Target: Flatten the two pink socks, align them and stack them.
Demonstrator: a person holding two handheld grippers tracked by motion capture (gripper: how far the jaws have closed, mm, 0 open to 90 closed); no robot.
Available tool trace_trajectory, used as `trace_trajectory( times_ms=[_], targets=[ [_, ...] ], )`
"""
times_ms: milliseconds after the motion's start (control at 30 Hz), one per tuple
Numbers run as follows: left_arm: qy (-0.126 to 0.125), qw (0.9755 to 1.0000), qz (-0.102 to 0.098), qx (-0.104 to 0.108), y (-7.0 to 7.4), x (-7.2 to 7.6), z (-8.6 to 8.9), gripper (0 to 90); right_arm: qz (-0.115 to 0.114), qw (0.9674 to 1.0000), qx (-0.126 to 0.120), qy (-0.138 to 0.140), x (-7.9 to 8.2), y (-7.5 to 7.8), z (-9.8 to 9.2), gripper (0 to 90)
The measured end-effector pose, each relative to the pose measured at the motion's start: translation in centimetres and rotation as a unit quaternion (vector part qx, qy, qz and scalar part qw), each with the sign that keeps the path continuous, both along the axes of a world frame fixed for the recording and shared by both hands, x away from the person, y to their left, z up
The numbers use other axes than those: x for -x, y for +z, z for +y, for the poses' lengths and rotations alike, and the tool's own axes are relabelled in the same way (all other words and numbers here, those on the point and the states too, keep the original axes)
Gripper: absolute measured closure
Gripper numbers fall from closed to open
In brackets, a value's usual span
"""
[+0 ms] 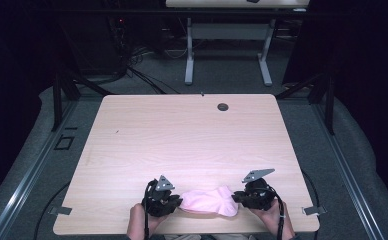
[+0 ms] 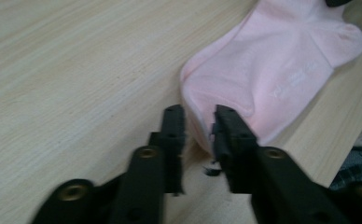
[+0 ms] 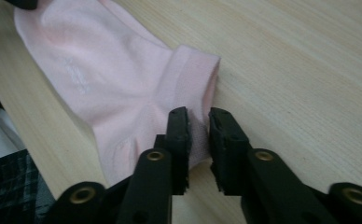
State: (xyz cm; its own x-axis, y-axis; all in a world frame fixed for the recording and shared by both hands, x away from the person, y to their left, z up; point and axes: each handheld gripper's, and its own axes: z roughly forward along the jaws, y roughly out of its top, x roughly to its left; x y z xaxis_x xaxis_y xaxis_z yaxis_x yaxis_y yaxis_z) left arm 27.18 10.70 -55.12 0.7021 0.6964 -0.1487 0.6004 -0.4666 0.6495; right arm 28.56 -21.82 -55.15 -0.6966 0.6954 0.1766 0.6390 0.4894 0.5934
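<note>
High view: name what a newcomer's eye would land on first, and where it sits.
A pink sock lies at the near edge of the pale wooden table, the one spot of colour. The left claw and the right claw flank its two ends, each with jaws slightly apart around the fabric. The room around the table is dark.

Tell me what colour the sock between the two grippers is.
Pale pink. The sock shows best in the left gripper view, lying flat on the light wooden table.
</note>
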Motion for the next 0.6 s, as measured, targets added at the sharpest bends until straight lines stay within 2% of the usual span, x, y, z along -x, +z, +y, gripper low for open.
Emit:
trace_trajectory(
  times_ms=[67, 167, 267, 367, 533, 600],
  targets=[
    [0.016, 0.9998, -0.009, 0.008, 0.5, 0.0, 0.4, 51.8, -0.004, 1.0, 0.0, -0.007, 0.0, 0.1, -0.2, 67.6],
    [0.033, 0.9991, -0.026, 0.002, 1.1, -0.2, 0.7, 38.8, -0.017, 0.9996, -0.01, -0.02, 0.3, 0.6, -0.6, 57.8],
    [0.026, 0.9992, -0.03, -0.01, 1.1, -0.6, 0.0, 33.9, -0.02, 0.9994, -0.014, -0.025, 0.7, 0.9, -0.5, 48.2],
    [0.019, 0.9993, -0.025, -0.022, 0.5, -1.2, -1.3, 28.1, -0.029, 0.999, 0.007, -0.033, 0.7, 0.2, 0.3, 39.0],
    [0.018, 0.997, -0.037, -0.066, -0.3, -1.9, -2.8, 23.5, -0.028, 0.9986, 0.029, -0.035, 0.7, -1.1, 1.3, 28.2],
    [0.02, 0.9953, -0.042, -0.084, -0.6, -2.0, -3.1, 22.8, -0.032, 0.9978, 0.046, -0.036, 0.7, -1.3, 1.6, 27.2]
  ],
)
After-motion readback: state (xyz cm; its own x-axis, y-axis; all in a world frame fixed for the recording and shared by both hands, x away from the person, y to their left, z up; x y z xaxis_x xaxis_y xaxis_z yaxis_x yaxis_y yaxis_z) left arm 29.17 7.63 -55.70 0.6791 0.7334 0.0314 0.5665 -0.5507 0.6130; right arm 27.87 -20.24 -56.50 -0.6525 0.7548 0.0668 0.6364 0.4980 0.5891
